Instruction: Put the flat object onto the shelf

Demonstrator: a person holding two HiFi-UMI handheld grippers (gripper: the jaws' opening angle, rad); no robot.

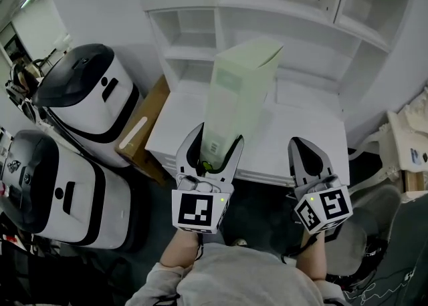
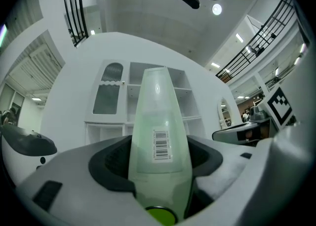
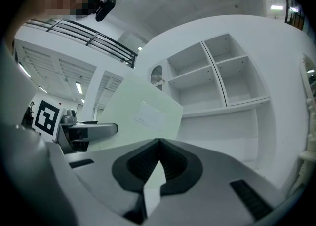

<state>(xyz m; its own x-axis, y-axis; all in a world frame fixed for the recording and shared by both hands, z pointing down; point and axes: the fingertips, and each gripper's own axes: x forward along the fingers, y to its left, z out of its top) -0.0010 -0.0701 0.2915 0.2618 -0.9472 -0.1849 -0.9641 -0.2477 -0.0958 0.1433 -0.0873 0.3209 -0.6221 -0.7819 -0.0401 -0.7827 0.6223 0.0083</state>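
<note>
My left claw is spread wide and clamped on the lower end of a pale green flat carton, one pad pressed to each broad face. The carton stands at the centre of the head view. It is held over the white desk, in front of the white shelf unit, and is not yet on any shelf.

The carton stands on end. Its long axis runs up from my claw and leans slightly to the upper right of the head view, so its top end points toward the open compartments. In the left gripper view its narrow edge faces the camera, with a barcode label at mid-frame. In the right gripper view it shows a broad face at left of centre.

My right claw, at lower right of the head view, is closed to a point. Its tips meet with nothing between them, and it is well apart from the carton.
</note>
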